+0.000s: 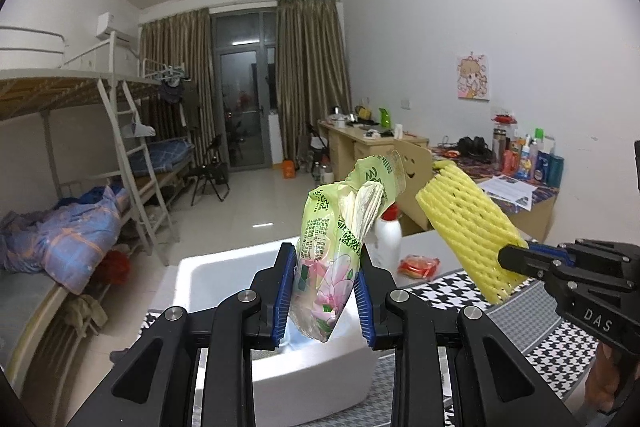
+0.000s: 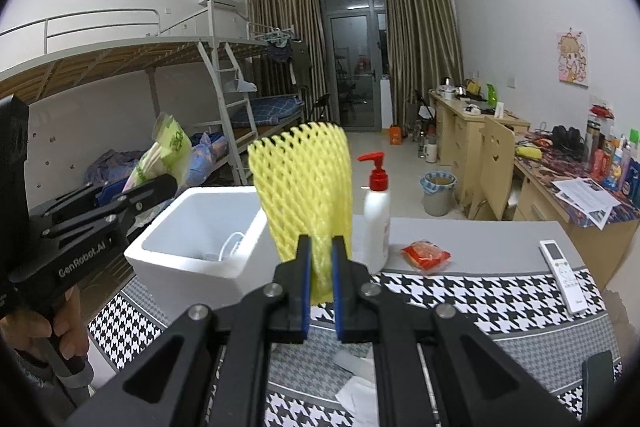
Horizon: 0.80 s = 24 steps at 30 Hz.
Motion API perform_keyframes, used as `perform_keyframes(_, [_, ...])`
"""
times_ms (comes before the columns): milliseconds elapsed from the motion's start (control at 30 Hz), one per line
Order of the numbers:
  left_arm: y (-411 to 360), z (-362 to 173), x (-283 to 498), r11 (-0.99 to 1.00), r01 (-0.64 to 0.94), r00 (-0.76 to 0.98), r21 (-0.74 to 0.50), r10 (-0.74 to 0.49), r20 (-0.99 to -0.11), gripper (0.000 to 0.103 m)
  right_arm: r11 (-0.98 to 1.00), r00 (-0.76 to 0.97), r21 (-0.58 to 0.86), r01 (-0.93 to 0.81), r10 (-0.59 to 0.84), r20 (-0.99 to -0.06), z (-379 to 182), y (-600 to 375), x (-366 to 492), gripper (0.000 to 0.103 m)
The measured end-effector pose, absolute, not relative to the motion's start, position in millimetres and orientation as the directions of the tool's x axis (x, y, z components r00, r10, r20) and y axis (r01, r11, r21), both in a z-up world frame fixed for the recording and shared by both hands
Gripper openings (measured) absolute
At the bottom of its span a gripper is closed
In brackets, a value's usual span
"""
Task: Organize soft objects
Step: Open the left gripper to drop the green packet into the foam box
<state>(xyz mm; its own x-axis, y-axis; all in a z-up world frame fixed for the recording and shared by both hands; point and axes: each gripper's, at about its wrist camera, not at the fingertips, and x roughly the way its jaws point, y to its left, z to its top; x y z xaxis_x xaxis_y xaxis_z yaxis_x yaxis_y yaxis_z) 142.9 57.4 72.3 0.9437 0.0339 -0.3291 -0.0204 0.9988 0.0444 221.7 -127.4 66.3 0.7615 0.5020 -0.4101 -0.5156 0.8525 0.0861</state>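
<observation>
Above the white box [image 2: 200, 227] at the worktop's [image 2: 480, 239] left edge, the left gripper's [image 1: 325, 291] jaws clamp a tissue pack [image 1: 332, 251]; rightward, the right gripper's [image 2: 321, 283] jaws pinch a yellow foam net [image 2: 308, 187], seemingly clear of the pump bottle [image 2: 376, 215].

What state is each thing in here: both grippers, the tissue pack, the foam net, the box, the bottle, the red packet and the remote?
left gripper: shut on tissue pack
tissue pack: held up, opened at top
right gripper: shut on foam net
foam net: held upright, squeezed at base
white foam box: open-topped, on table
pump bottle: upright
red packet: lying flat
remote: lying flat
</observation>
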Motion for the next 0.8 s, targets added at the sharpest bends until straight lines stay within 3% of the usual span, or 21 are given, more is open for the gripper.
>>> perform_keyframes(800, [92, 56, 170, 0.986, -0.159, 0.911, 0.041, 0.163, -0.380, 0.030, 0.810, 0.711, 0.074, -0.582, 0.550, -0.438, 65, -80, 225, 0.012])
